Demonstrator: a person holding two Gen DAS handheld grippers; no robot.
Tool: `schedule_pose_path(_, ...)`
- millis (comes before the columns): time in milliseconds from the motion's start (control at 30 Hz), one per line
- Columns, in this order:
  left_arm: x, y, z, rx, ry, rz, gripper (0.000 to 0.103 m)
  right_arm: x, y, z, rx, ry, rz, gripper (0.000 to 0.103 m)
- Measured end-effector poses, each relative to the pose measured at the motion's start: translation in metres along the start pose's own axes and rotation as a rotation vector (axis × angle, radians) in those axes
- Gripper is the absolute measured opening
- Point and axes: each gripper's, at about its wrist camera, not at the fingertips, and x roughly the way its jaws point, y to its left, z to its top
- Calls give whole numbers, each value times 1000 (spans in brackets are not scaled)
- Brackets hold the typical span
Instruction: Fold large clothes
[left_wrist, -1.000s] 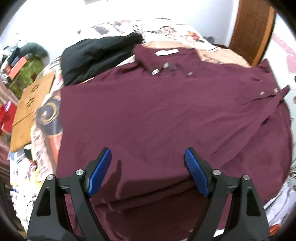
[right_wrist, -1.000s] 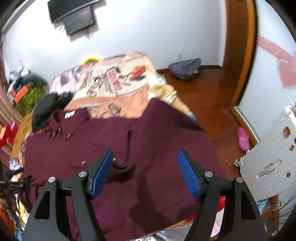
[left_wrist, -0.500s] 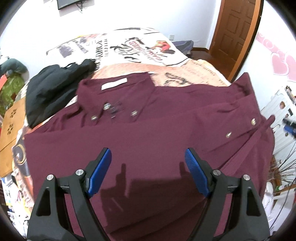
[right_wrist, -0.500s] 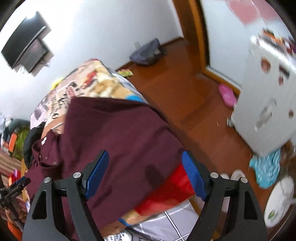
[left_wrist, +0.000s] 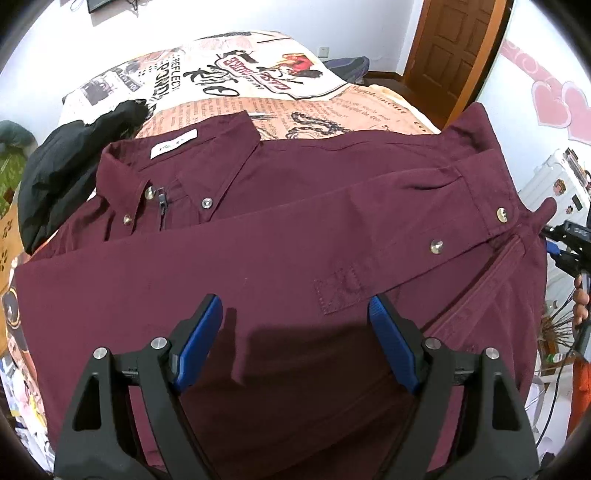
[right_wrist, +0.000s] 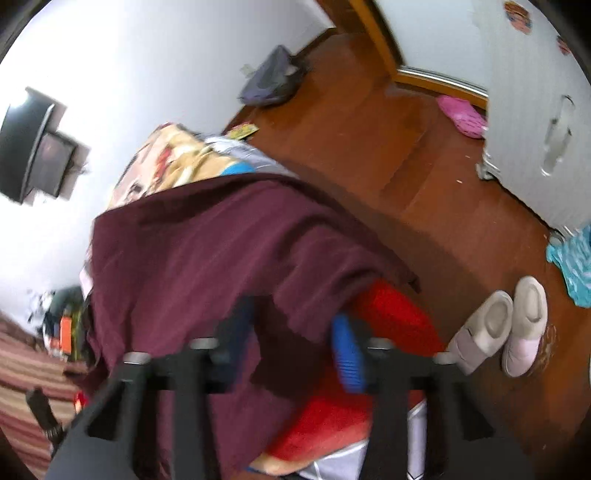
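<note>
A maroon button-up shirt (left_wrist: 280, 236) lies spread on the bed, collar and white label at the far left. One sleeve is folded across the chest, its cuff (left_wrist: 509, 206) at the right edge. My left gripper (left_wrist: 293, 308) hovers open over the lower chest with nothing between its blue pads. In the right wrist view, which is blurred, the shirt (right_wrist: 207, 258) hangs over the bed's side. My right gripper (right_wrist: 293, 343) is closing there, with the hem between its jaws and the pads still apart. That gripper (left_wrist: 559, 245) also shows just beyond the cuff.
A black garment (left_wrist: 55, 173) lies beside the collar on the printed bedspread (left_wrist: 258, 74). A red blanket (right_wrist: 391, 325) shows under the shirt at the bed's side. On the wooden floor (right_wrist: 369, 147) stand pale slippers (right_wrist: 498, 328), a pink shoe (right_wrist: 461, 114) and a white cabinet (right_wrist: 535, 110).
My left gripper slid right across the shirt toward the cuff side, still open. My right gripper rolled, dropped to the bed's side, and its jaws narrowed around the shirt's hem.
</note>
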Motion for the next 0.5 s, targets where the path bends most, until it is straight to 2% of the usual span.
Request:
schedule_pose_path(100, -8, 6, -2, -9, -21, 13, 81, -2, -4, 4, 45, -4, 32, 10)
schedule_pose_path(200, -21, 13, -3, -17, -48, 18, 81, -18, 21, 6, -31, -59, 29, 7)
schedule_pose_path(367, -42, 29, -5, -45, -100, 33, 81, -58, 93, 5, -199, -170, 90, 7)
schedule_pose_path(500, -57, 39, -11, -39, -145, 70, 81, -89, 156, -11, -331, -235, 184, 7)
